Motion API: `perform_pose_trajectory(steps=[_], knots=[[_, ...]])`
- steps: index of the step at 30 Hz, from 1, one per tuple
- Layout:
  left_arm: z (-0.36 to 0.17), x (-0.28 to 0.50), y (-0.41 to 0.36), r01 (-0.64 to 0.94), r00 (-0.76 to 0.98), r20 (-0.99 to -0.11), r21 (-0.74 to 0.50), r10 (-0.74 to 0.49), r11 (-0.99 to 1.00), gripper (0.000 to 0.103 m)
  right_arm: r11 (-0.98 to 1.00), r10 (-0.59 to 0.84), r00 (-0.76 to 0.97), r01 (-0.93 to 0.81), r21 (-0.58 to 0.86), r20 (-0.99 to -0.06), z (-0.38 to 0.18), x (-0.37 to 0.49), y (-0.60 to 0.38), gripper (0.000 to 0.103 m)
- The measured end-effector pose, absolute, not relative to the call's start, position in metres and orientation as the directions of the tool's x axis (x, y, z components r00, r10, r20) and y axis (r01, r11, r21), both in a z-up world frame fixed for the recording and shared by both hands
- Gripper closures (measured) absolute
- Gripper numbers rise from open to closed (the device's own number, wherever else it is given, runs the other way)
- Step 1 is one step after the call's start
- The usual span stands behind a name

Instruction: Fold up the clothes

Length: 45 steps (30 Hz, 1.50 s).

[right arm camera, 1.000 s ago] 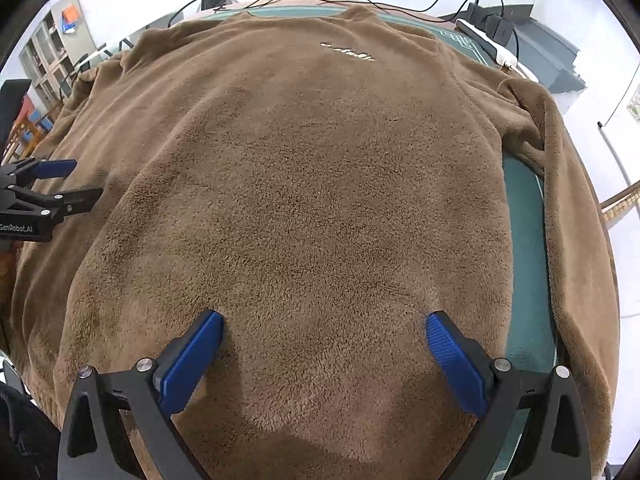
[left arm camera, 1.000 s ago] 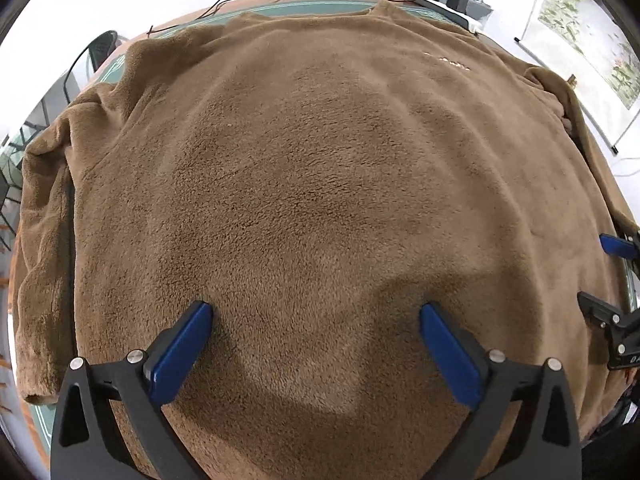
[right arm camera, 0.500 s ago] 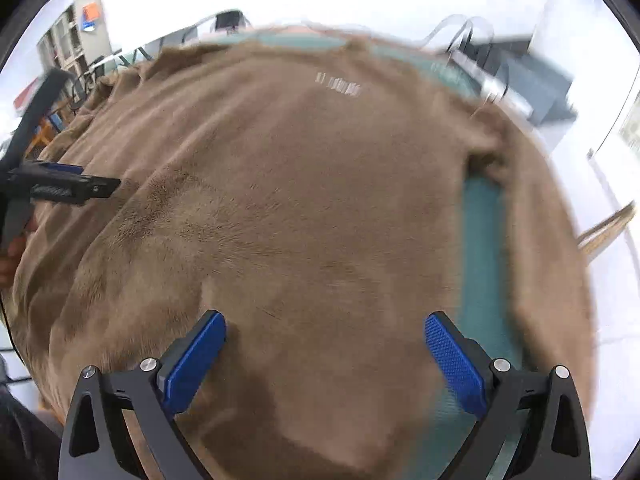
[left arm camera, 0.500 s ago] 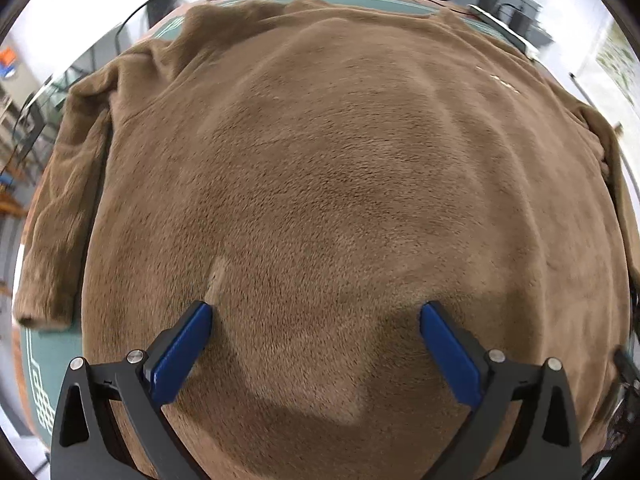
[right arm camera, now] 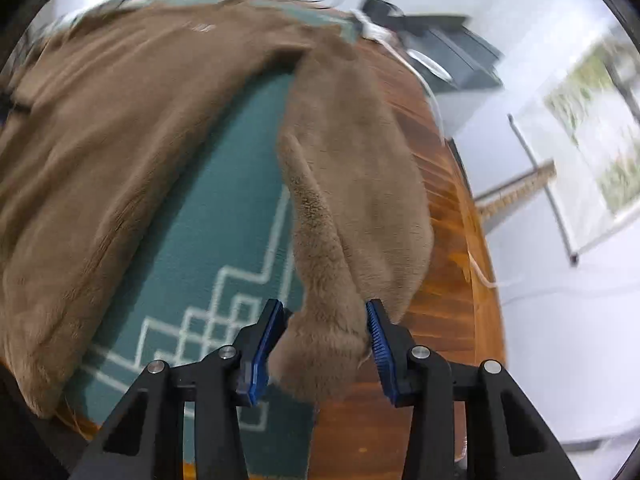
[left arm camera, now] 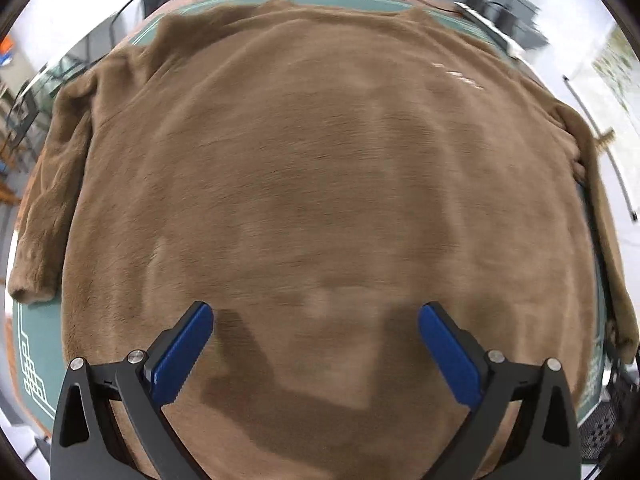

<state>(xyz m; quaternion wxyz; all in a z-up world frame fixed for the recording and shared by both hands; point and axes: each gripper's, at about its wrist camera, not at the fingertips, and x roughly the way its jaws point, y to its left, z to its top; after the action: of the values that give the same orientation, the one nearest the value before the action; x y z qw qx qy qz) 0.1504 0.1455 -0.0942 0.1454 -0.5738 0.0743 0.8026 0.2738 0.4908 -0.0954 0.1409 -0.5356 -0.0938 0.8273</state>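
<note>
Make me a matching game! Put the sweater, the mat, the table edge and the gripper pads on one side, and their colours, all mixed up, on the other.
Things:
1. fleece sweater
2. mat under the sweater
3. bare table edge
4. pads on the right gripper

Colours:
A. blue
B. reddish-brown wood
C. light brown
D. teal green with white lines

Pairs: 1-C, 2-D, 3-B, 4-A

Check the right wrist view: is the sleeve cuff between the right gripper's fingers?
Yes, the brown sleeve cuff sits between the right gripper's blue fingers.
</note>
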Motion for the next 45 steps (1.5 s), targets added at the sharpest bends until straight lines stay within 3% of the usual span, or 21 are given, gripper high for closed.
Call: perform_pose_trajectory(steps=[1,6,10,17,21,26,35,45], knots=[[-0.090,0.153,0.150,-0.333,-0.299,-0.941,-0.050,0.156,-0.942,0.000,-0.950,0.310,-0.380,-0.154,-0.271,-0.872,-0.096,0.271,0.500,0.070],[-0.073,0.137,0.158,-0.376,-0.295,-0.939,-0.057,0.177,-0.925,0.000,-0.950,0.090,-0.424,-0.308,0.050,-0.901,-0.076,0.260,0.549,0.080],[-0.073,0.127,0.175,-0.365,-0.287,-0.941,-0.063,0.177,-0.929,0.000,-0.858,-0.004,-0.557,-0.425,0.289,-0.831,-0.041,0.261,0.599,0.083],[-0.078,0.121,0.168,-0.325,-0.254,-0.951,-0.091,0.179,-0.941,0.000,-0.577,0.030,-0.751,-0.552,0.602,-0.659,-0.004,0.296,0.696,0.088],[-0.079,0.122,0.163,-0.320,-0.243,-0.954,-0.090,0.174,-0.943,0.000,-0.481,0.152,-0.753,-0.622,0.618,-0.640,0.007,0.300,0.737,0.088],[-0.077,0.124,0.156,-0.314,-0.236,-0.956,-0.096,0.175,-0.945,0.000,-0.405,0.169,-0.788,-0.603,0.688,-0.592,0.021,0.297,0.763,0.089],[-0.066,0.124,0.139,-0.290,-0.230,-0.951,-0.137,0.208,-0.947,0.000,-0.381,-0.014,-0.849,-0.484,0.788,-0.528,0.028,0.251,0.737,0.089],[-0.040,0.111,0.119,-0.299,-0.253,-0.927,-0.197,0.277,-0.934,0.000,-0.571,-0.301,-0.842,-0.217,0.792,-0.447,0.073,0.110,0.611,0.089]])
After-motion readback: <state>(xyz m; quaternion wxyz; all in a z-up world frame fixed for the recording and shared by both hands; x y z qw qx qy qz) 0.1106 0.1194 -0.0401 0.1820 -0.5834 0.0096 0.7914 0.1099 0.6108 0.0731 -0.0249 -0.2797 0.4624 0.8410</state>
